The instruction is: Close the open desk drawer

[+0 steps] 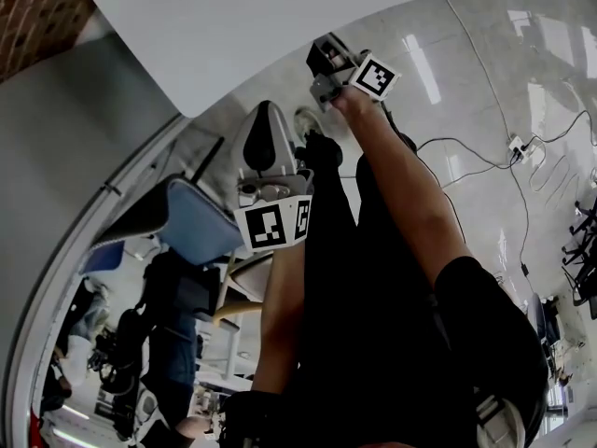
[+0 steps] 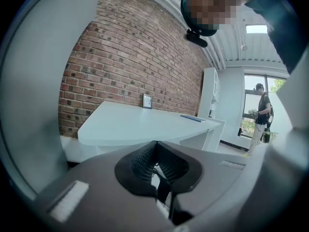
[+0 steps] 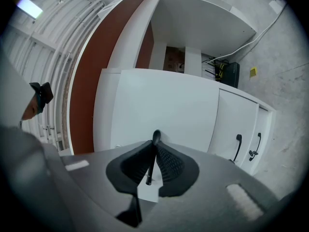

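In the right gripper view a white drawer front [image 3: 159, 105] fills the middle, and it looks nearer than the two fronts beside it. My right gripper [image 3: 154, 146] is shut on its thin black handle [image 3: 155, 138], which runs between the pads. In the head view that gripper [image 1: 326, 66] sits at the edge of the white desk top [image 1: 233, 35], at the end of an outstretched arm. My left gripper [image 1: 265, 133] hangs lower in the middle, away from the desk. Its jaws [image 2: 155, 154] are shut with nothing between them.
Two more drawer fronts with black handles [image 3: 237, 148] lie at the right of the held one. Cables and a black box [image 3: 231, 74] sit on the floor under the desk. The left gripper view shows a brick wall [image 2: 130, 57], another white desk [image 2: 140, 120] and a person [image 2: 263, 112] by a window.
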Tool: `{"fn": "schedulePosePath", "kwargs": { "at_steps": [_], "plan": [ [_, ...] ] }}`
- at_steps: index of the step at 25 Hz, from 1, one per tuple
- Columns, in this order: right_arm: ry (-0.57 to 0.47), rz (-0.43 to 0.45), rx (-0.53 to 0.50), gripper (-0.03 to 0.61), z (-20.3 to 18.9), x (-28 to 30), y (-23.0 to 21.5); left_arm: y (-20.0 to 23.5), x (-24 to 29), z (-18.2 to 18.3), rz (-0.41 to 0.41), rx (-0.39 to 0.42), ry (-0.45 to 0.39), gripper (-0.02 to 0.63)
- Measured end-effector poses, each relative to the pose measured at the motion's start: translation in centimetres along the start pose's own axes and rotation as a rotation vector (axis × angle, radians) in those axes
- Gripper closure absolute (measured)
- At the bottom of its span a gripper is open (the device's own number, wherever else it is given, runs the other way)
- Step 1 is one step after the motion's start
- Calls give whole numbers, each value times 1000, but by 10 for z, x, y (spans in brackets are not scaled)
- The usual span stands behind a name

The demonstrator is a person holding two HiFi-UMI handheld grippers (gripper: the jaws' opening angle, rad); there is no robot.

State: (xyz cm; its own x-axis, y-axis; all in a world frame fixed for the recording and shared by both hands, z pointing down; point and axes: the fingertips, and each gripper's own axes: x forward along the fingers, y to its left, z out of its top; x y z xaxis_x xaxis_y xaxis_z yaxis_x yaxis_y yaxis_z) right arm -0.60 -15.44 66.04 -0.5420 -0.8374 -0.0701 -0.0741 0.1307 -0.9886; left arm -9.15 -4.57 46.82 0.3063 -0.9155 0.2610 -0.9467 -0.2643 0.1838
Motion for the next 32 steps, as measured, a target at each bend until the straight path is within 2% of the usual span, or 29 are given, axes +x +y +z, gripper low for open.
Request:
{"fn": "schedulePosePath", "kwargs": {
  "at_steps": [5,9,21,28,32],
  "plan": [
    [-10,37,10,549,0,-1,2,0,-2,-11,20,-3,-7,597],
    [-1,23,-1,549,1,5,-5,-3,-2,-20,20,-4,-11,597],
    [-18,83,14,551,8,29,-1,5,2,-18,35,4,-42,597],
    [-16,87,28,549,11,35,-4,2,7,-17,31,7,-39,597],
    [13,59,18,543,9,34,-7,2,2,-13,40,6,-36,597]
  ]
}}
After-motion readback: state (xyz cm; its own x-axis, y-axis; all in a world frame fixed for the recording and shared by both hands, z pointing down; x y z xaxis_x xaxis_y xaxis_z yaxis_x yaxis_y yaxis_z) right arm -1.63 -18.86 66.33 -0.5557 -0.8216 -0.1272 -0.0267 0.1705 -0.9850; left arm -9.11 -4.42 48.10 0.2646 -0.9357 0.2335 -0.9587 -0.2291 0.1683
